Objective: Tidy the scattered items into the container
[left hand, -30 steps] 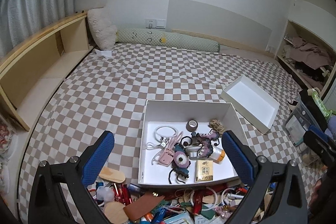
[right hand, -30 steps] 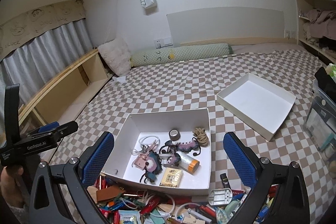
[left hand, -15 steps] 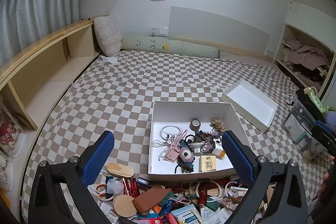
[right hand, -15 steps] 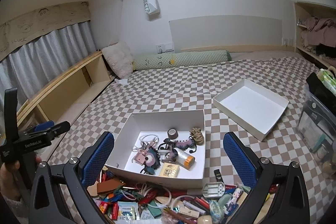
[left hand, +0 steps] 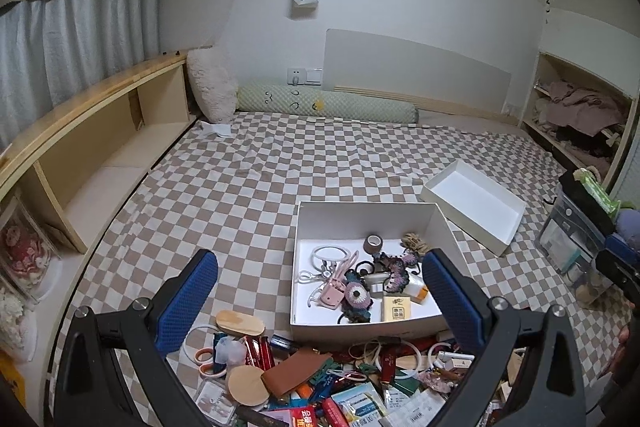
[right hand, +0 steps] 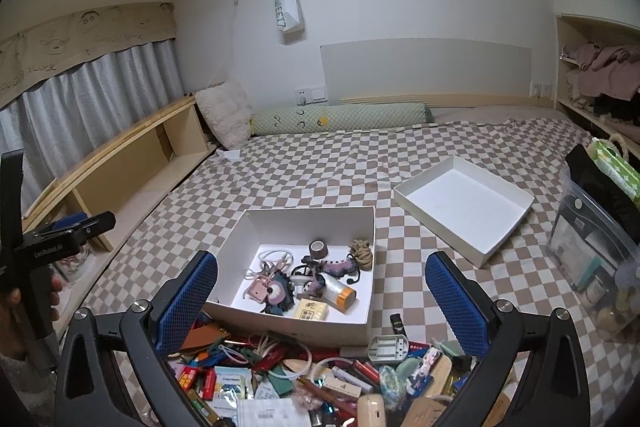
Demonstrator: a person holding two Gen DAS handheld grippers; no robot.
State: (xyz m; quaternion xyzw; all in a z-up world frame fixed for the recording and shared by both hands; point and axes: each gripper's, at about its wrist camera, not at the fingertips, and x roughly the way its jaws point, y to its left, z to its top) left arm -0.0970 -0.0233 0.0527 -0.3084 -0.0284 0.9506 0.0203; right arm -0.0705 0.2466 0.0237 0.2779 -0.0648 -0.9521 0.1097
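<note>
A white box (left hand: 362, 215) (right hand: 312, 219) sits on the checkered bed and holds several small items, among them a tape roll (left hand: 374, 243), a rope coil (right hand: 361, 251) and a yellow packet (right hand: 311, 309). A pile of scattered items (left hand: 320, 375) (right hand: 312, 375) lies in front of the box. My left gripper (left hand: 320, 287) is open and empty, held above the pile and the box's near edge. My right gripper (right hand: 322, 291) is open and empty, also above the pile. The left gripper also shows at the left edge of the right wrist view (right hand: 60, 243).
An empty white lid or tray (left hand: 474, 205) (right hand: 464, 201) lies to the right of the box. A clear plastic bin (right hand: 592, 251) stands at the far right. Wooden shelves (left hand: 100, 147) run along the left. A bolster (left hand: 328, 105) and a pillow (left hand: 212, 91) lie at the headboard.
Both grippers have pulled back and risen, so the box looks smaller and more of the pile shows. Both have stayed open and empty.
</note>
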